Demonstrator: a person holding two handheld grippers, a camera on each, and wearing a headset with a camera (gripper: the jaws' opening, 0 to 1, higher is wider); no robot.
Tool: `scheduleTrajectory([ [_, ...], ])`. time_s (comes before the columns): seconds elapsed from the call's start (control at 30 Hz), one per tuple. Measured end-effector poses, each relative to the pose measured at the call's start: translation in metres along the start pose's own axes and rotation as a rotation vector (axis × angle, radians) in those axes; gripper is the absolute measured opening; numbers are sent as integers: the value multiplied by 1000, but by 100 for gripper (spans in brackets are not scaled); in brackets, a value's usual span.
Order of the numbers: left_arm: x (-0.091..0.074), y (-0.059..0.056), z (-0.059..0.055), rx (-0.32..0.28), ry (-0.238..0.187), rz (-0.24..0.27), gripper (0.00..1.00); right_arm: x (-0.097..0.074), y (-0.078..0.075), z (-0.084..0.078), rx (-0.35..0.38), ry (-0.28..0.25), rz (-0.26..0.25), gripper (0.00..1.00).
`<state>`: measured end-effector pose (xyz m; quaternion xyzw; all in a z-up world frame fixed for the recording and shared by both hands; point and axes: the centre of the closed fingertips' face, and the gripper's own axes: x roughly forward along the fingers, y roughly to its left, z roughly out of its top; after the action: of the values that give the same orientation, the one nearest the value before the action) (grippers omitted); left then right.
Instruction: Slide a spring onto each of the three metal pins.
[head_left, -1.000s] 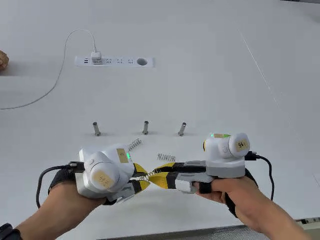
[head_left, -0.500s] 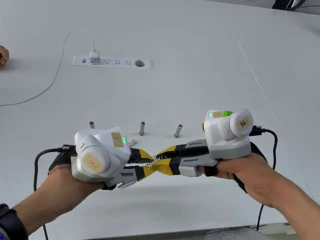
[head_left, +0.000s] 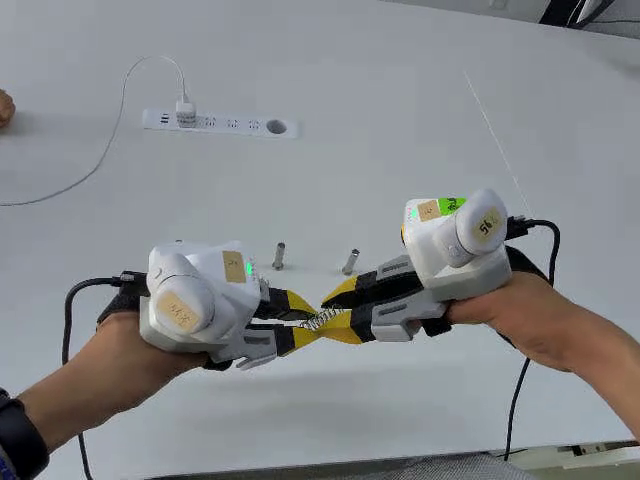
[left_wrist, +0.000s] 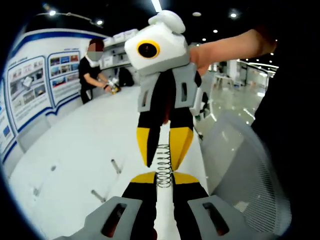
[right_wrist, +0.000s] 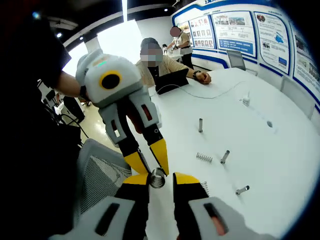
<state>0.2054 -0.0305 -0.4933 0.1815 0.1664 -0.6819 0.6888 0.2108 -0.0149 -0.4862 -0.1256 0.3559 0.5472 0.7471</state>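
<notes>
Spring (head_left: 320, 320): held off the table at lower centre of the head view, spanning the gap between the two sets of jaw tips.
Left gripper (head_left: 303, 320): jaws pinched on one end of the spring, both yellow tips touching the coil in the left gripper view.
Right gripper (head_left: 336, 314): the spring's other end lies between its jaws against one tip. Whether it is clamped, I cannot tell.
Risk: if one side lets go before the other has a firm hold, the spring will likely flick away. It could roll off the table's near edge at the bottom of the head view (a squeezed coil also tends to kink).
Loose spring (right_wrist: 203, 157): lying flat at centre right of the right gripper view, just beside the middle pin.
Pins (right_wrist: 225, 156): three standing in a row, bare, just above the grippers in the head view.
Open room: bare table (head_left: 420, 150) beyond the pins and to the right gives a free approach from above.
Power strip (head_left: 215, 124): upper left, well apart, its cable (head_left: 110, 150) trailing left.
</notes>
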Motion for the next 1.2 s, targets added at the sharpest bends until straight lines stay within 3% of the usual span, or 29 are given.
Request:
scheduleTrajectory([
  [0.23,0,-2,8,-22,-36,-21,10,-5,7,5,-112,61,30,16],
  [0.63,-3,-4,11,-35,-54,-47,10,-6,13,1,-221,126,68,13],
  [0.9,-3,-6,6,-48,-49,-53,10,1,14,-1,-263,148,87,12],
  [1.07,-4,-5,-5,-73,-38,-37,11,11,11,-4,-227,166,86,12],
  [1.2,-6,-3,-15,-100,-38,-18,11,20,13,-4,-257,175,87,12],
])
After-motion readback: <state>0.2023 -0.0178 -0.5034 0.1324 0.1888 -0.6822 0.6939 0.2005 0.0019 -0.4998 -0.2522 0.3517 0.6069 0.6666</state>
